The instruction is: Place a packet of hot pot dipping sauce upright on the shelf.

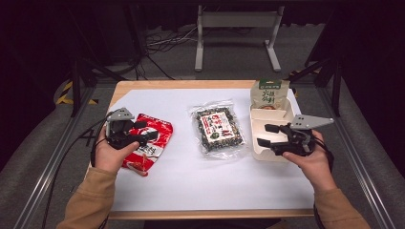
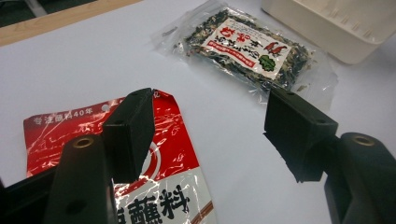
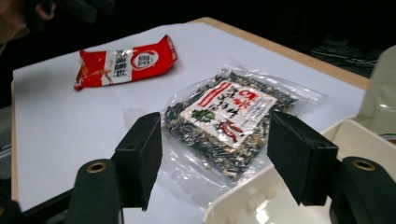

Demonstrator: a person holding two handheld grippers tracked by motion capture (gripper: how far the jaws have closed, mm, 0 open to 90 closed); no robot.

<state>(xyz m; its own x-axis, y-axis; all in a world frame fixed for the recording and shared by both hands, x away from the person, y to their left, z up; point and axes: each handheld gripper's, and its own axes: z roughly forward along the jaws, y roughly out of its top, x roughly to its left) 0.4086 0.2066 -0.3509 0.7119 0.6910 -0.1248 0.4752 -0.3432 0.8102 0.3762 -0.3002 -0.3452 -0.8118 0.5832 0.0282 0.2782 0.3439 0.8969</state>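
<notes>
L gripper (image 1: pixel 143 132) jaws spread, nothing pinched, hovering over top edge of red sauce packet (image 1: pixel 152 138) lying flat at table's left. R gripper (image 1: pixel 265 135) also spread & empty, over cream tray (image 1: pixel 256 114) rim, clear dried-mix bag (image 1: pixel 219 128) just beside tray, mid-table.

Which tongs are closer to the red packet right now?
Left. The left tongs hover open right over the red packet; the right tongs are across the table above the white tray.

Tan sleeves; black tongs (image 1: pixel 143 132) with grey three-cornered plates and black cables.
</notes>
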